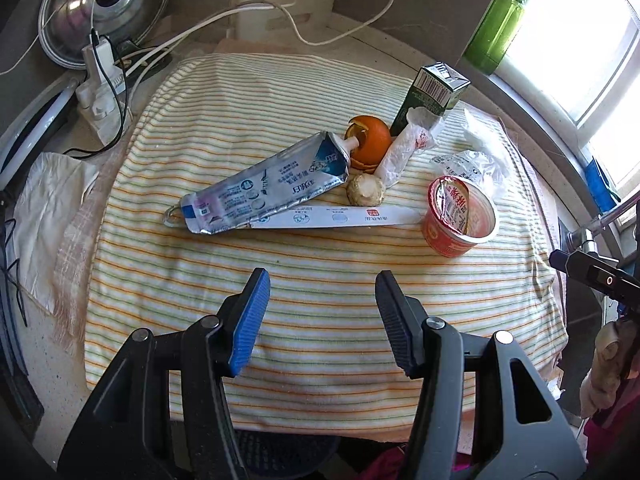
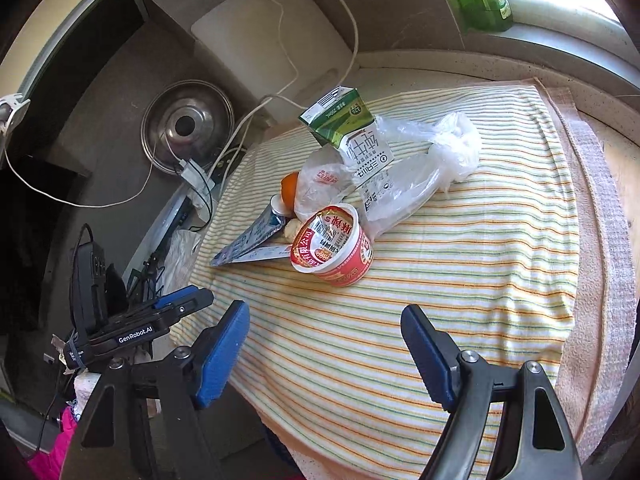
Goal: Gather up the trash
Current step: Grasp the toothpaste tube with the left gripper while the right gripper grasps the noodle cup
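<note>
Left gripper [image 1: 322, 300] hung open, empty, above striped towel [image 1: 320, 280]. Right gripper [image 2: 326, 332] likewise gaped, empty. Red cup [image 2: 332, 246] at towel centre; milk carton [image 2: 352, 136] at 12 o'clock; flattened tube [image 1: 260, 184] at 9.

A home kitchen: a stone counter [image 1: 360, 36] under a window [image 1: 580, 40], with a pot lid [image 1: 104, 8] and soap bottle [image 1: 496, 28].

both the left gripper [image 1: 322, 312] and right gripper [image 2: 326, 344] tilt downward, jaws apart and empty.
</note>
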Demonstrator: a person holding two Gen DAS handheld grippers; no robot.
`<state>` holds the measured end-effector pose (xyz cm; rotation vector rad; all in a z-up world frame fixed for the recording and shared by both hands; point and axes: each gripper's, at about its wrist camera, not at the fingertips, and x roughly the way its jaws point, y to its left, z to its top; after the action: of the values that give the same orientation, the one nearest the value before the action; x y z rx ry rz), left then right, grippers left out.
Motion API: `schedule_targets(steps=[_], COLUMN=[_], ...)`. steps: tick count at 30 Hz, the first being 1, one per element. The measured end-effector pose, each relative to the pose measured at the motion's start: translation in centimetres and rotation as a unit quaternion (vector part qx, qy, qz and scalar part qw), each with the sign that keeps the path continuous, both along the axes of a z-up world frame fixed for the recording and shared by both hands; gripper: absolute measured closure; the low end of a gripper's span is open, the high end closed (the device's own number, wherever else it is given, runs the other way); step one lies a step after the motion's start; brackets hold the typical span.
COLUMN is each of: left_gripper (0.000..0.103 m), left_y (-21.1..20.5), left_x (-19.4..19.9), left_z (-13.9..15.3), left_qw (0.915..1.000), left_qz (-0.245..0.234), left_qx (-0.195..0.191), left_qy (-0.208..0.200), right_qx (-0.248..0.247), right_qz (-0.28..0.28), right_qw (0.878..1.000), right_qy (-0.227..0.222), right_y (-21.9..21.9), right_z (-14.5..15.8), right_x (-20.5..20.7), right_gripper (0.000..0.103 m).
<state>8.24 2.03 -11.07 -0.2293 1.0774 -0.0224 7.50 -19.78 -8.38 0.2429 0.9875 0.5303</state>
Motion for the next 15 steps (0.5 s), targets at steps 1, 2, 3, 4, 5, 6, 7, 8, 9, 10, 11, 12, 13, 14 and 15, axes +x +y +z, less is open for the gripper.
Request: schedule_targets(steps=[1, 2, 3, 4, 5, 6, 7, 8, 9, 10, 11, 12, 13, 14, 15], left_gripper=[0.047, 0.047, 0.046, 0.039, 0.037, 0.035, 0.035, 0.035, 0.035, 0.035, 0.035, 0.035, 0.035, 0.035, 0.035], left_y=[0.0, -0.1, -0.2, -0.3, -0.4, -0.5, -0.6, -0.7, -0.8, -0.8, -0.8, -0.8, -0.8, -0.9, -0.9], left_x=[0.5, 0.9, 1.4, 1.9, 2.2, 2.6, 3.0, 3.5, 4.0, 4.5, 5.0, 5.6, 6.2, 6.8, 7.4], left_z=[0.1, 0.1, 0.2, 0.2, 0.2, 0.2, 0.1, 0.0, -0.1, -0.3, -0.4, -0.6, -0.7, -0.9, -1.0], left_qw=[1.0000, 1.0000, 0.9999, 0.9998, 0.9996, 0.9994, 0.9992, 0.9990, 0.9987, 0.9984, 0.9981, 0.9976, 0.9973, 0.9968, 0.9961], left_qz=[-0.003, -0.006, -0.009, -0.015, -0.020, -0.023, -0.027, -0.033, -0.037, -0.039, -0.041, -0.045, -0.047, -0.050, -0.054], left_qx=[0.003, 0.006, 0.009, 0.013, 0.018, 0.024, 0.028, 0.030, 0.034, 0.038, 0.042, 0.046, 0.050, 0.055, 0.060], left_qy=[0.001, 0.001, 0.002, 0.004, 0.005, 0.004, 0.006, 0.010, 0.013, 0.016, 0.020, 0.024, 0.026, 0.031, 0.035], right_qx=[0.001, 0.003, 0.004, 0.007, 0.009, 0.011, 0.014, 0.016, 0.019, 0.020, 0.021, 0.022, 0.022, 0.023, 0.024], right_qz=[0.000, 0.000, -0.001, -0.001, 0.000, 0.000, 0.000, 0.001, 0.002, 0.003, 0.004, 0.004, 0.005, 0.005, 0.006], right_qw=[1.000, 1.000, 1.000, 1.000, 1.000, 1.000, 1.000, 1.000, 1.000, 0.999, 0.999, 0.999, 0.999, 0.999, 0.999], right_qy=[0.002, 0.005, 0.007, 0.009, 0.011, 0.014, 0.017, 0.020, 0.023, 0.025, 0.027, 0.029, 0.030, 0.032, 0.032], right_y=[0.0, -0.1, -0.2, -0.3, -0.4, -0.4, -0.5, -0.5, -0.6, -0.6, -0.5, -0.5, -0.5, -0.5, -0.5], right_z=[-0.1, -0.2, -0.3, -0.4, -0.5, -0.6, -0.7, -0.8, -0.9, -0.9, -1.0, -1.1, -1.2, -1.2, -1.2], right_x=[0.3, 0.7, 1.0, 1.3, 1.5, 1.7, 2.0, 2.2, 2.4, 2.7, 2.9, 3.1, 3.3, 3.5, 3.7], right_gripper=[0.023, 0.024, 0.024, 0.025, 0.026, 0.027, 0.027, 0.029, 0.029, 0.029, 0.030, 0.031, 0.031, 0.031, 0.031])
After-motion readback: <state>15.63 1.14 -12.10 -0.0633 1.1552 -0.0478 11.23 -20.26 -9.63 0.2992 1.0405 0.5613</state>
